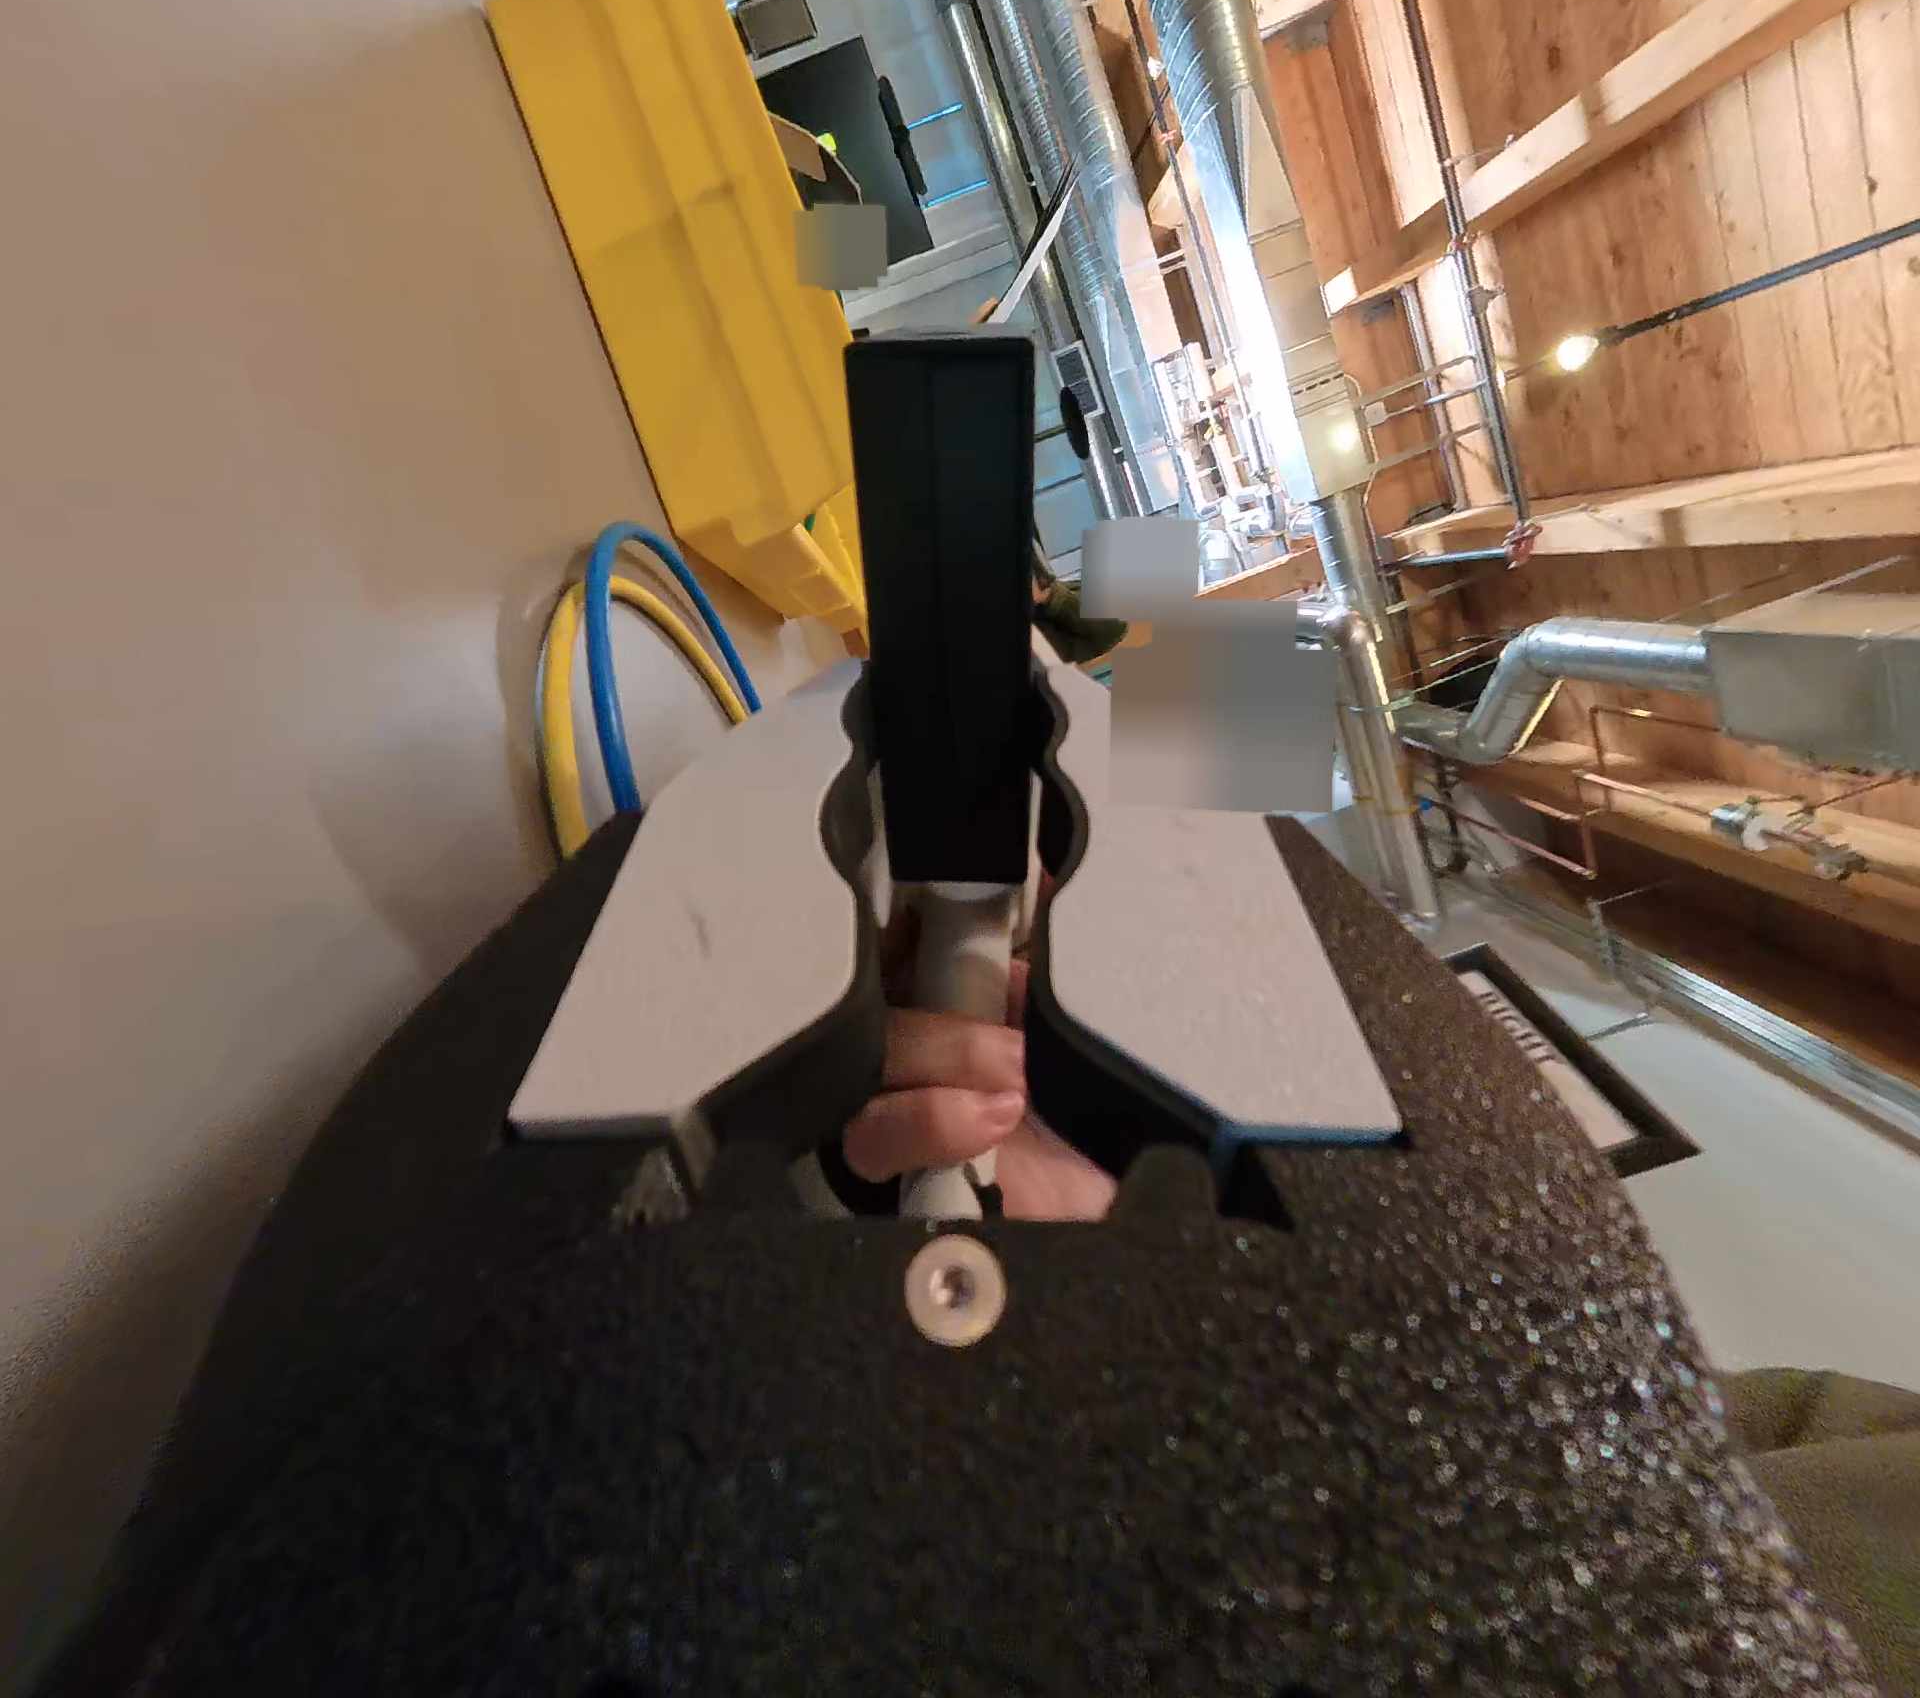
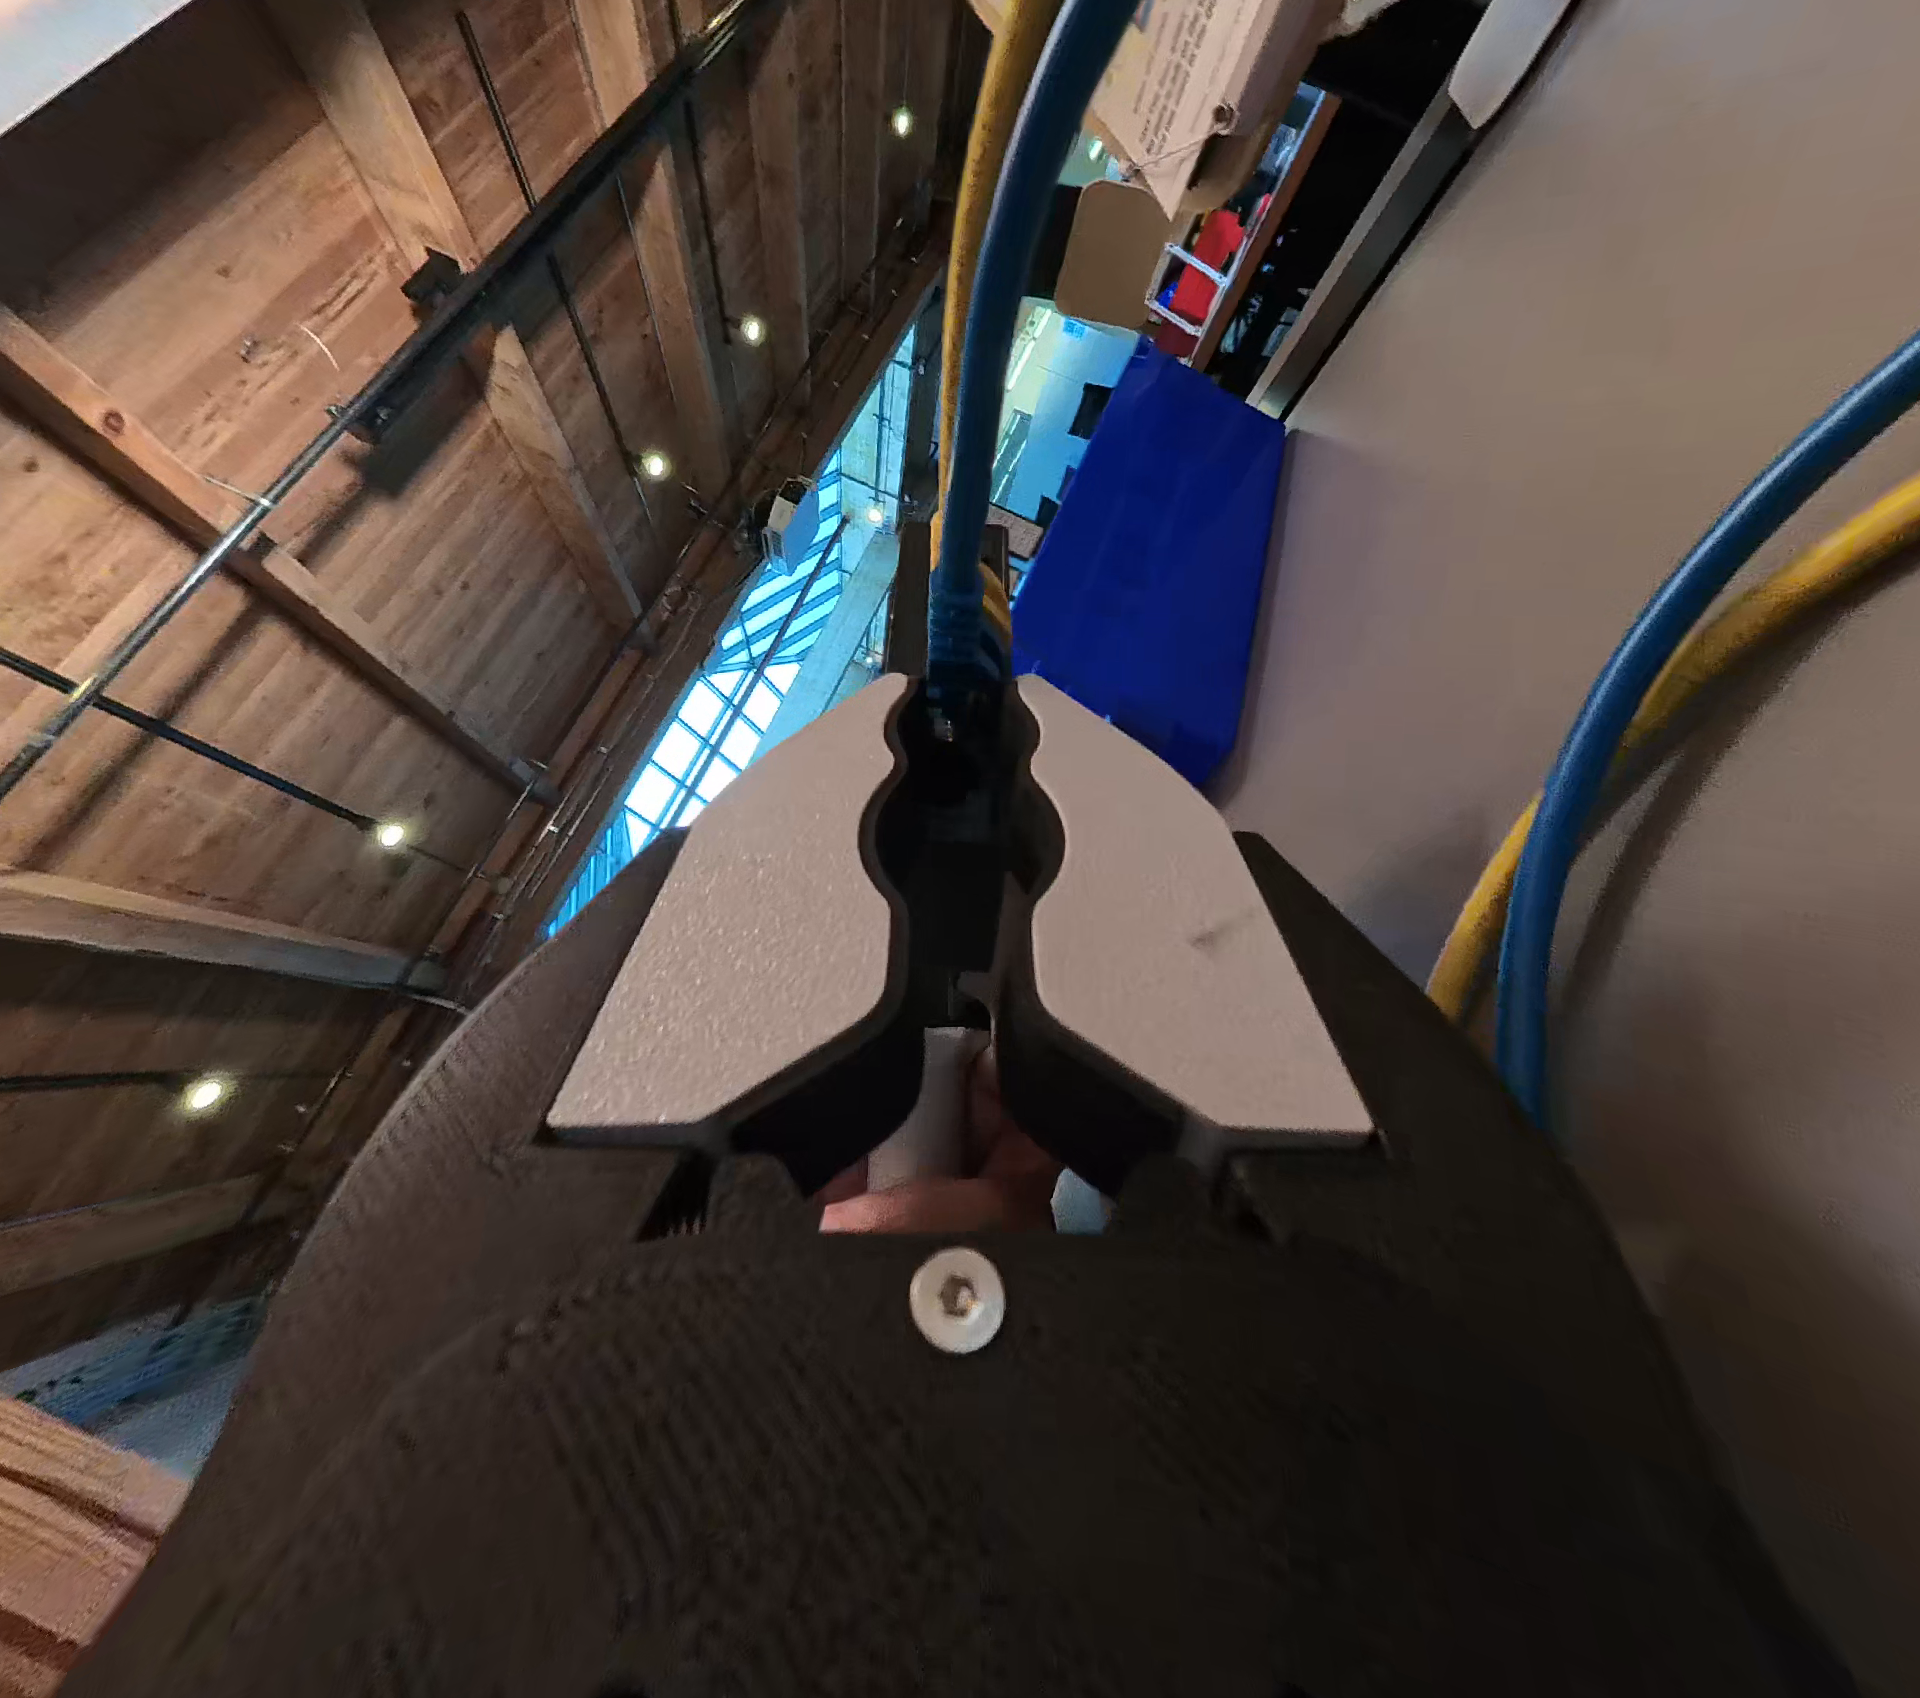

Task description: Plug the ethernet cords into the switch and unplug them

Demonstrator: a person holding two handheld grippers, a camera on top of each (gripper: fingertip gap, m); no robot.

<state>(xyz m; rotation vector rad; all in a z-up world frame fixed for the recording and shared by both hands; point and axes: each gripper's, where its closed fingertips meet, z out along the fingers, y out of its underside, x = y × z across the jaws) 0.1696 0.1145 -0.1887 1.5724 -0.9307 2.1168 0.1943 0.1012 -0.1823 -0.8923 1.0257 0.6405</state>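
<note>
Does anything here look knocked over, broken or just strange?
Nothing looks damaged. The left gripper clamps a black box-shaped switch, lifted off the beige table; the right gripper pinches a blue ethernet cord.

black switch (image 1: 943, 609), blue cord (image 2: 1013, 298), yellow cord (image 2: 1023, 38), yellow bin (image 1: 675, 277), blue bin (image 2: 1143, 588)

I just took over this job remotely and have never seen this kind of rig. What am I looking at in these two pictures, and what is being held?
There is no robot arm: a person holds a pair of hand tongs in each hand, and a camera on each looks forward along its two fingers. Both views are tilted sideways.

Left view: the left tongs are shut on a black box, the switch. Beside it on the pale table lie loops of blue cord and yellow cord, with a yellow bin behind.

Right view: the right tongs are shut on the blue cord's plug. A blue bin stands behind.
</note>
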